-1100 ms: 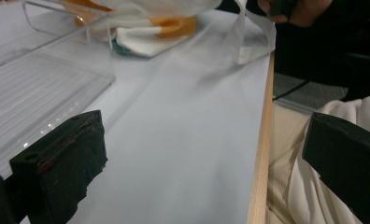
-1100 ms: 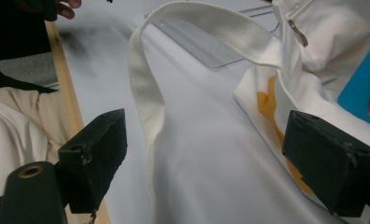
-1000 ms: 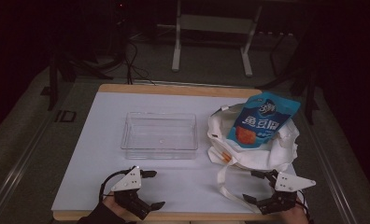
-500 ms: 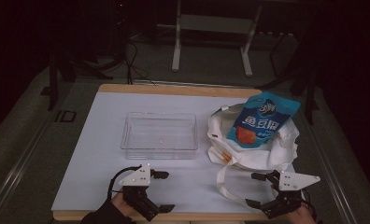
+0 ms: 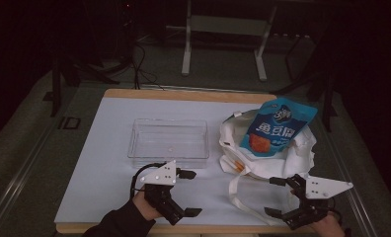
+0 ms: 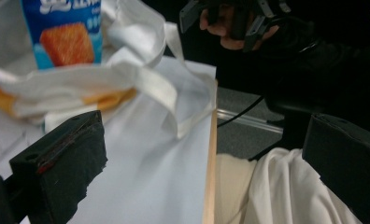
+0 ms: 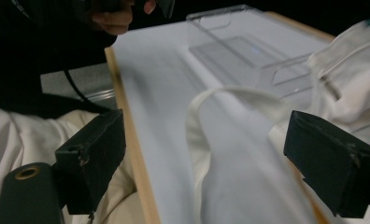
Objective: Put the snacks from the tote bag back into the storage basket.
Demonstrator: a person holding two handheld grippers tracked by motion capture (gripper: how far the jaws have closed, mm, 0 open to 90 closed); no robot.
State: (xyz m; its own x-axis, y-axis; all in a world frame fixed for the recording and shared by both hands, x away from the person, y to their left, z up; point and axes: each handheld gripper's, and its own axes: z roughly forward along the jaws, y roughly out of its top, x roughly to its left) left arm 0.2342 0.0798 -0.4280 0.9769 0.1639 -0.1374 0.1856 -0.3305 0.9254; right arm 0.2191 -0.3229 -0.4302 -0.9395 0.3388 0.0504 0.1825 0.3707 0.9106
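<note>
A white cloth bag (image 5: 287, 160) lies at the table's right side, and a blue snack packet (image 5: 277, 126) leans out of its mouth. One long strap (image 5: 238, 197) of the bag loops toward the near edge. My right gripper (image 5: 272, 196) stands open just right of that strap, jaws pointing left. In the right gripper view the strap (image 7: 230, 98) curves between the wide jaws of my right gripper (image 7: 216, 158) without touching them. My left gripper (image 5: 191, 193) is open in front of the clear tray (image 5: 169, 140), empty. The left gripper view looks past the left gripper (image 6: 206, 158) at the packet (image 6: 61, 28) and bag (image 6: 141, 37).
The white table (image 5: 109, 148) has a wooden near edge (image 6: 210, 163). Something orange (image 5: 238, 165) shows at the bag's opening. Metal stand legs (image 5: 186, 49) rise on the dark floor behind the table. The clear tray (image 7: 239, 46) holds nothing that I can see.
My left gripper has shifted right along the near edge, its open jaws now nearer the bag strap. The right gripper has barely moved. Bag, packet and tray lie as before.
</note>
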